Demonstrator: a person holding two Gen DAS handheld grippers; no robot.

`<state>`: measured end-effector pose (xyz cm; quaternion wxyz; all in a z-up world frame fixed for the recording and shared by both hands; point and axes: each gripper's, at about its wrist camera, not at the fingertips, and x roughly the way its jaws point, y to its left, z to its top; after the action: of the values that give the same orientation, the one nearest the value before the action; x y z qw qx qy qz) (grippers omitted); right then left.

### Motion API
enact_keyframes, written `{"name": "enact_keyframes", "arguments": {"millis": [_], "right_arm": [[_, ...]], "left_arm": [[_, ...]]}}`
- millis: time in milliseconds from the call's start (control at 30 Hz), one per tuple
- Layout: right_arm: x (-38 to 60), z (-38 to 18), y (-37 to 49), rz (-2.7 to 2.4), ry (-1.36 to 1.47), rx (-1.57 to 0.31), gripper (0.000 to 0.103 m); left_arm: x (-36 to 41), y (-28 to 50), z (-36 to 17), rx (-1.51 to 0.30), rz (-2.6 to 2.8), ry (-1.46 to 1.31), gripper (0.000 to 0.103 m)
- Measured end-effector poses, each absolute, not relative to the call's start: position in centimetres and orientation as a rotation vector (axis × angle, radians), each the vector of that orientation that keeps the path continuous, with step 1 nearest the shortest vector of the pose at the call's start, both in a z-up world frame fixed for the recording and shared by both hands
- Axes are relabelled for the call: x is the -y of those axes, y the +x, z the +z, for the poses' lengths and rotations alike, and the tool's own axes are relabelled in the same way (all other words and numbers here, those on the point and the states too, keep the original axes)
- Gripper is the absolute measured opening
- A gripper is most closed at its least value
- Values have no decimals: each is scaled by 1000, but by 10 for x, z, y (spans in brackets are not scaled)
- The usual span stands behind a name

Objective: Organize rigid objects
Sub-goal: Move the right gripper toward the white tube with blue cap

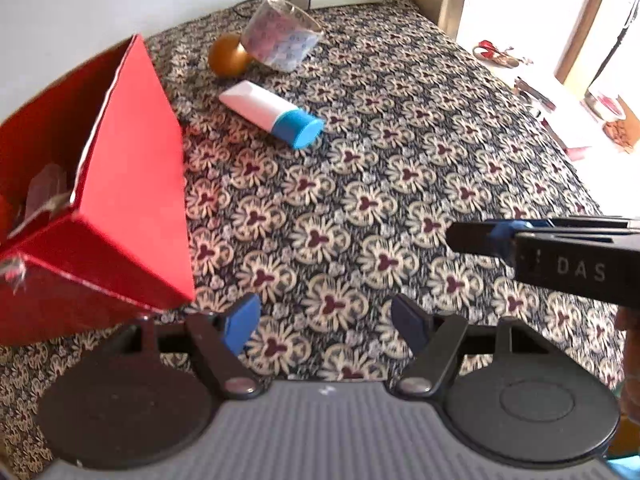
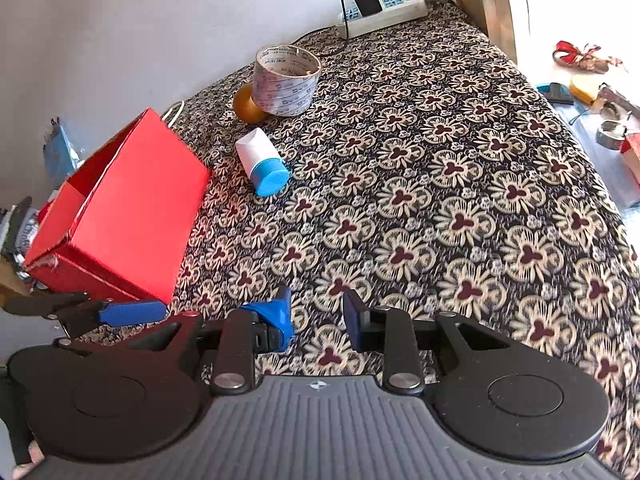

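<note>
A red open-topped box point(image 1: 128, 200) stands on the patterned tablecloth at the left, also in the right wrist view point(image 2: 120, 208); something clear lies inside it. Beyond it lie a white tube with a blue cap point(image 1: 272, 114) point(image 2: 262, 162), a roll of printed tape point(image 1: 280, 36) point(image 2: 286, 80) and an orange ball point(image 1: 228, 54) point(image 2: 246, 104) touching the roll. My left gripper point(image 1: 326, 326) is open and empty over bare cloth, just right of the box's near corner. My right gripper point(image 2: 316, 318) is open with a narrower gap and nothing in it; one of its fingers point(image 1: 472, 236) shows at the right of the left wrist view.
A white power strip with a black charger point(image 2: 384, 10) lies at the table's far edge, next to a brown paper bag point(image 2: 492, 12). Past the table's right edge, a white surface holds a red ribbon point(image 2: 576, 54) and small clutter.
</note>
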<state>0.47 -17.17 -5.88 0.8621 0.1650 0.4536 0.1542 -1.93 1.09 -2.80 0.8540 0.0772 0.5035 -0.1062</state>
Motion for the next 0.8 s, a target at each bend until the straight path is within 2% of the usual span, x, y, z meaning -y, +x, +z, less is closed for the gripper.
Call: {"name": "enact_keyframes", "arguments": {"millis": [400, 800], "right_arm": [[183, -61, 75, 434, 440, -1003, 12], [154, -56, 148, 536, 465, -1032, 14]], "left_arm": [[8, 9, -24, -990, -142, 137, 74], [5, 55, -28, -886, -144, 107, 74]]}}
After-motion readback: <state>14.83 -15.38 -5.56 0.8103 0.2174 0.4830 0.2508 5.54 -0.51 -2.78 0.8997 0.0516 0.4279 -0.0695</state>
